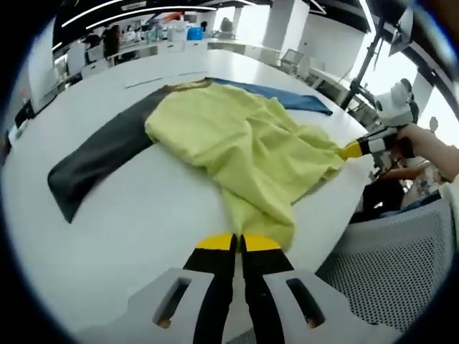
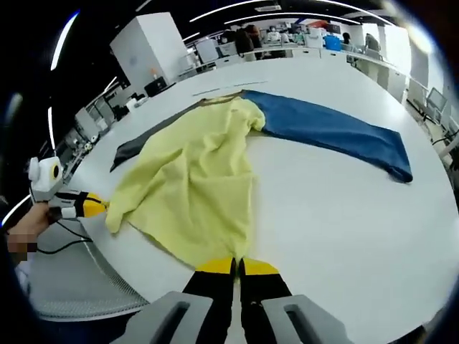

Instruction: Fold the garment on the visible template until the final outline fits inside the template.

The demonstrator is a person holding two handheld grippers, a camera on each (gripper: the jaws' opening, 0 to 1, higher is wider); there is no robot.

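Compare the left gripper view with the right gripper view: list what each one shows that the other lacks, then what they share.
Left gripper view: the dark gray strip almost full length, a gray mesh surface off the table edge, and a hand on the right gripper.

Right gripper view: the blue strip full length, and the left gripper coming in from the left.

Both: the white table, the yellow garment and each view's own jaws closed on its hem.

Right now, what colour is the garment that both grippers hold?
The garment is pale yellow, plain with no pattern; the right gripper view shows it best.
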